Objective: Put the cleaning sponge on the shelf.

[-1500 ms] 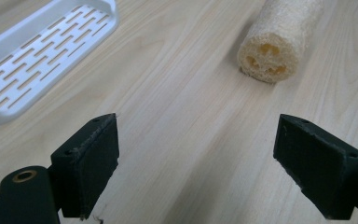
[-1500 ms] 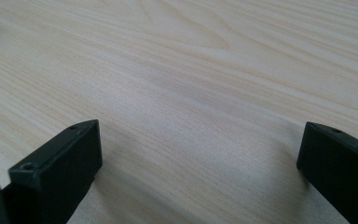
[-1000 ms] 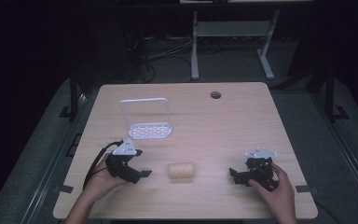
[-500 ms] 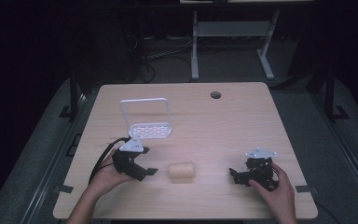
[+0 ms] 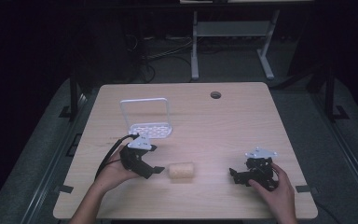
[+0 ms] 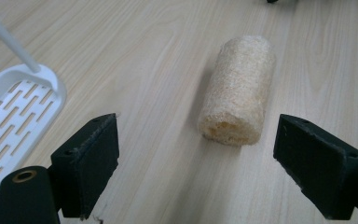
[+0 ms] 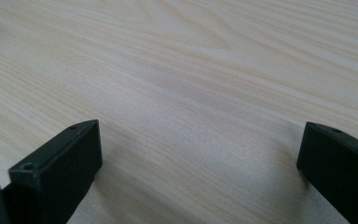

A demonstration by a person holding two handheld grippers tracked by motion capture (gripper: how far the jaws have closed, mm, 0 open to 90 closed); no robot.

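Observation:
A pale, fibrous loofah roll (image 5: 182,170) lies on its side on the wooden table (image 5: 223,126), near the front middle. My left gripper (image 5: 154,170) is just left of it, held in a hand, jaws pointing at the roll. In the left gripper view the left gripper (image 6: 198,161) is open, with the loofah roll (image 6: 237,91) lying lengthwise a little ahead of the two pads, apart from both. My right gripper (image 5: 234,175) rests at the front right, held by the other hand. In its own view the right gripper (image 7: 200,154) is open over bare wood.
A white slotted rack (image 5: 151,129) with an upright wire frame stands behind the left gripper; its corner (image 6: 14,112) lies left of the left jaw. A round cable hole (image 5: 215,95) sits at the table's far side. Dark floor and a metal stand lie beyond.
My left gripper has moved right and slightly forward, closing in on the loofah roll. The right gripper and the roll have stayed put.

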